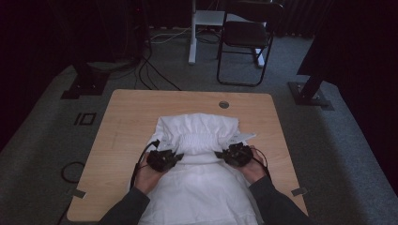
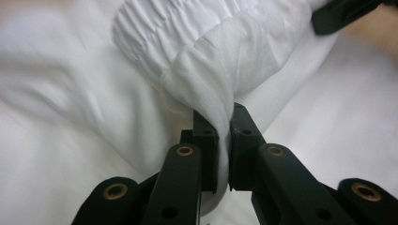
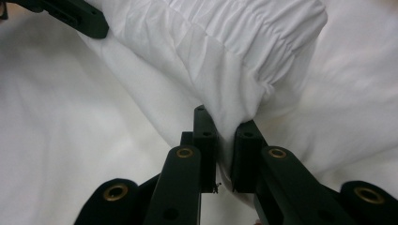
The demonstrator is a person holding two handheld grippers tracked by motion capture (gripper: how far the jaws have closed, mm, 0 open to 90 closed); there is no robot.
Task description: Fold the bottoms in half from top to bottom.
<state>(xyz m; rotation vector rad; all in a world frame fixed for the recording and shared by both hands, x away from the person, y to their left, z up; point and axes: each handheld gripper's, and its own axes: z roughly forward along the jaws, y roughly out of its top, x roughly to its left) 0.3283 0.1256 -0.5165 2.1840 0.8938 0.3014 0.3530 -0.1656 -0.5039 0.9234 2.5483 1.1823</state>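
White cotton-like garment, soft, creased, with a shirred elastic band bunched into tight ridges across the middle. Spread over the centre of the pale wood-grain surface, rounded corners, small round grommet hole near the far edge. Lower part of the garment draped off the near edge, cut off by the frame bottom.

Left tool, black, hard plastic with brass-coloured rivets, nearly closed, pinching a fold of the garment at the left end of the shirred band; cloth squeezed thin between the pads in the left gripper view. Right tool, same build, likewise nearly closed, clamped on a fold of the garment at the right end of the band.

Left hand and right hand low over the cloth, palms inward, tools pointing toward each other and slightly forward, dark sleeves entering from the bottom. Black cables looping off each tool.

Room dim; dark folding chair and grey carpet floor beyond the surface, detail hard to make out. Pad contact faces hidden by cloth. Tip of the other tool cut off at the top corner in each gripper view.
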